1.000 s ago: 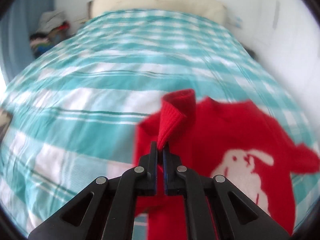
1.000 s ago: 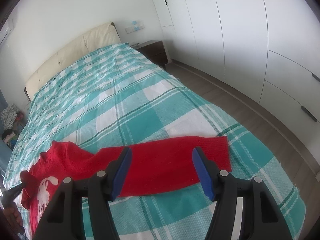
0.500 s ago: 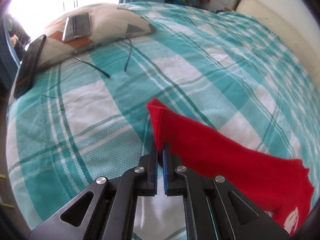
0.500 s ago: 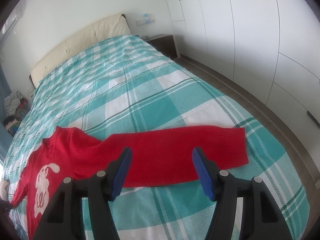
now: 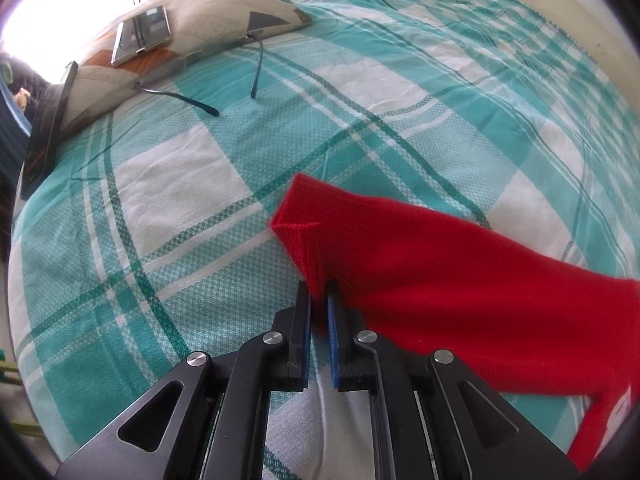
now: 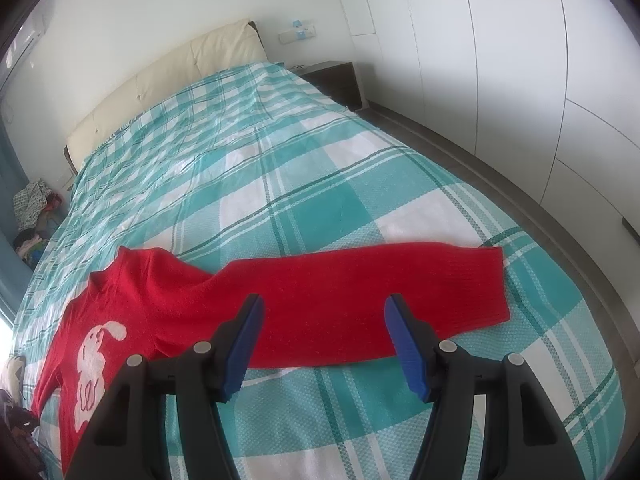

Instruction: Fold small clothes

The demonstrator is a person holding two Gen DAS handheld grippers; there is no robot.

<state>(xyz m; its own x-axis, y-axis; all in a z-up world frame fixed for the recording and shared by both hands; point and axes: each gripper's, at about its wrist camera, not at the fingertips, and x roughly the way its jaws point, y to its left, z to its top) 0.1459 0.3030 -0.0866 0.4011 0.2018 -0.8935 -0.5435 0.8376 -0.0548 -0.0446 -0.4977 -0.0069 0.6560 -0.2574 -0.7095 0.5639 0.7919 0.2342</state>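
Grip at the left gripper [image 5: 319,300] is a narrow pinch: the jaws are closed on the ribbed cuff of the red sweater's [image 6: 168,312] left sleeve [image 5: 460,264], with the cuff [image 5: 298,220] standing up out of the fingers and partly doubled over. The right gripper [image 6: 324,336] is spread wide and holds nothing; it hangs above the middle of the right sleeve [image 6: 360,284], which lies flat and straight across the checked bedspread [image 6: 280,168].

Procedure, as judged from this layout: the step in hand appears to be spreading the garment flat before folding.
- Keep the pinch firm and draw the cuff outward, low over the bed, so that the sleeve goes taut without lifting the body.
- Set the cuff down flat before opening, to remove the doubled edge.

Pose: the left tool points down at the bed near its corner, toward a pillow [image 5: 208,28] carrying a phone [image 5: 142,34]. The right tool is tilted forward and down.
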